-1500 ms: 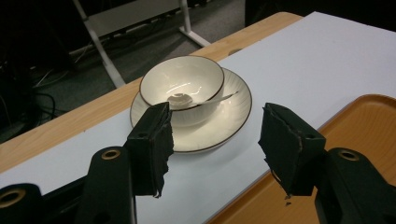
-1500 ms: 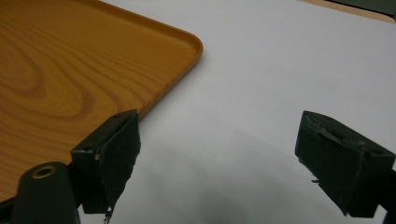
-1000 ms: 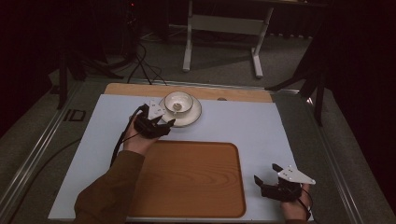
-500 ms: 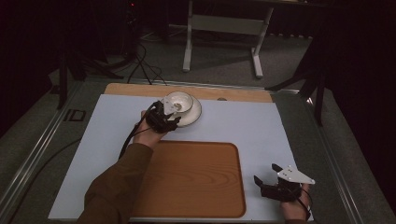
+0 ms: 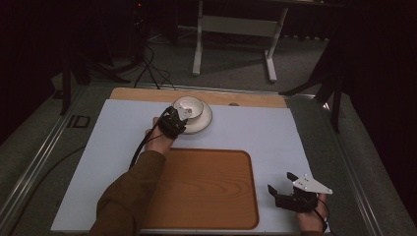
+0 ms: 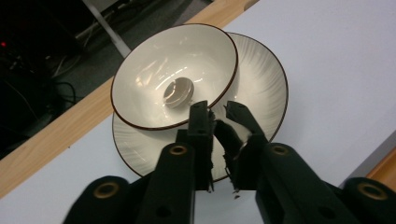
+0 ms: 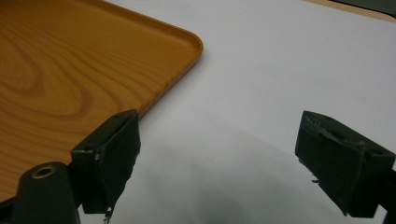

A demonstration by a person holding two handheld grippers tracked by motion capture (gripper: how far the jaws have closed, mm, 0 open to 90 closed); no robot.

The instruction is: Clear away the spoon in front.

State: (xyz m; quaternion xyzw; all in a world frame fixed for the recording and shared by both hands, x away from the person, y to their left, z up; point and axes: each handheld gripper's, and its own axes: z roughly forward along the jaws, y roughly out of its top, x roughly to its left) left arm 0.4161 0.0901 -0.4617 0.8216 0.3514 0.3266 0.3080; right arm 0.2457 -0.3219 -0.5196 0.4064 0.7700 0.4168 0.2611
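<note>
- Left gripper view: the left gripper (image 6: 218, 109) is seen with its jaws nearly closed and the near rim of the bowl (image 6: 175, 77) right at the tips; whether the rim is actually pinched can't be told from here, since a thin gap is left between the tips and the rim runs just past them
- the bowl is stacked on a plate (image 6: 261, 79), pushed toward its far-left side and apparently tilted; probably kept together so both can be moved as a set, or the bowl lifted off first
- in the high view the stack (image 5: 192, 114) is found at the far edge of the white mat (image 5: 275, 132), touching the left gripper (image 5: 179, 118) and well apart from the right one
- the tray (image 5: 206, 187) is laid empty in the near middle, likely meant as the drop spot; that's a guess
- the right gripper (image 5: 287, 189) is parked near the mat's right corner, jaws spread wide with nothing between them; in the right gripper view the tray corner (image 7: 187, 42) is just beside its left jaw; it looks to be kept out of the way for now
</note>
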